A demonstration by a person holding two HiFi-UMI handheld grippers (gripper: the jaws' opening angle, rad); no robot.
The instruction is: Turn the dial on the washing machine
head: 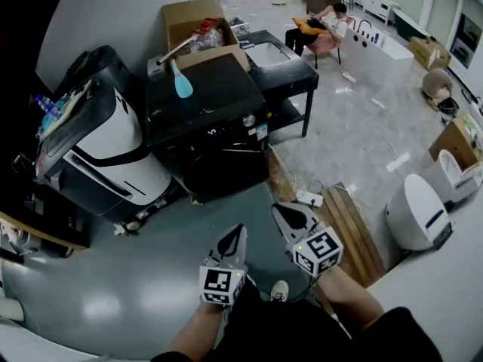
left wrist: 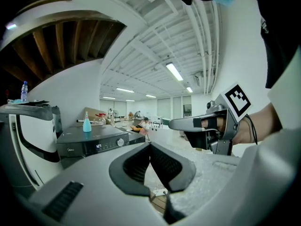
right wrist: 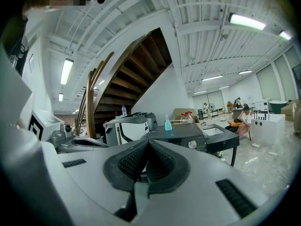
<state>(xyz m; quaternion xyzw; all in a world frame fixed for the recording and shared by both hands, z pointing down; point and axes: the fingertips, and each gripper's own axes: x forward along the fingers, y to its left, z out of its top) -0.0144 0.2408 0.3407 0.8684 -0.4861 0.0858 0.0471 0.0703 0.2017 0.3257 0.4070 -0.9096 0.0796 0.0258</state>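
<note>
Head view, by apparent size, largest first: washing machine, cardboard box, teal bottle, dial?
1. washing machine
2. cardboard box; it stands farther from the camera, so its true size is uncertain
3. teal bottle
4. dial

In the head view the dial [head: 248, 120] on the washing machine [head: 215, 96] is just a tiny pale dot, so no way I can read its markings. The machine's front is so dark that the detail gets lost. The display [left wrist: 99, 146] has lit digits in the left gripper view, too small to be sure of. The stuff in the cardboard box [head: 181, 13] is an unreadable jumble. The forearms [head: 351, 296] get chopped off by the bottom edge.
</note>
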